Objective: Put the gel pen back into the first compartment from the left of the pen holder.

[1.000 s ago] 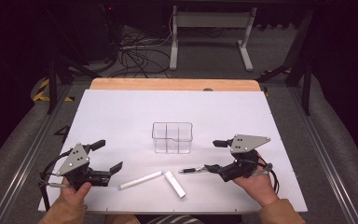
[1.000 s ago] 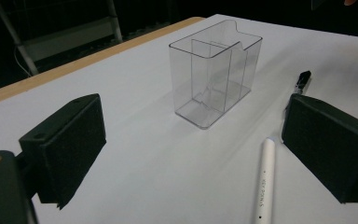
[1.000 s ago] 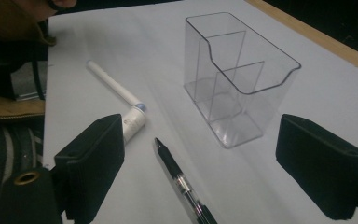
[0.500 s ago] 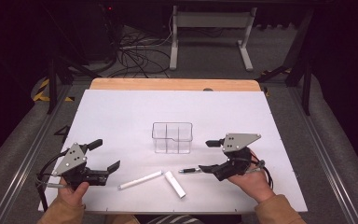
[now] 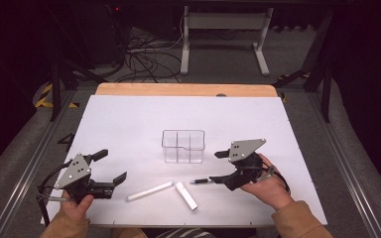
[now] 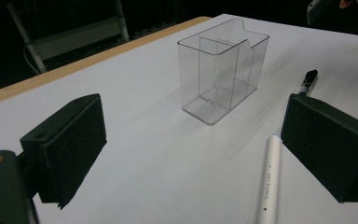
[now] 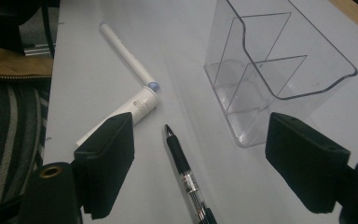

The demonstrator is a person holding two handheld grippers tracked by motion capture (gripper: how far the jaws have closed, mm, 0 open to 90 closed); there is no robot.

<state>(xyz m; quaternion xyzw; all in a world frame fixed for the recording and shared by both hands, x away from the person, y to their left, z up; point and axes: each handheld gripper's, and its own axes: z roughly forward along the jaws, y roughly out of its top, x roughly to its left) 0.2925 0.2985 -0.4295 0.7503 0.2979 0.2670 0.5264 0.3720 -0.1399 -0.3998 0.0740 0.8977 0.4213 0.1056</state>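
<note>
A clear plastic organizer [image 5: 183, 146] with several compartments stands mid-table. In front of it lie a black pen [image 5: 206, 181], a slim white pen [image 5: 150, 191] and a thicker white tube [image 5: 186, 195]. My right gripper [image 5: 216, 167] hovers low at the black pen's right end. In the right gripper view the black pen [image 7: 186, 177] lies on the table between the wide-apart jaws, touching neither pad; the jaws have just been closing a little. My left gripper [image 5: 113, 165] stands open at the front left with nothing in it, facing the organizer [image 6: 223, 70] and the white pen [image 6: 268, 186].
The white sheet [image 5: 129, 124] covers most of the table, with a wooden strip [image 5: 178, 89] at the far edge. Metal rails [image 5: 342, 168] run along both sides. Cables and a stand's legs lie on the dark floor beyond.
My right gripper has shifted slightly left, so its jaws now straddle the black pen's end, and the jaws have narrowed a bit. The left gripper and all objects have stayed put.
</note>
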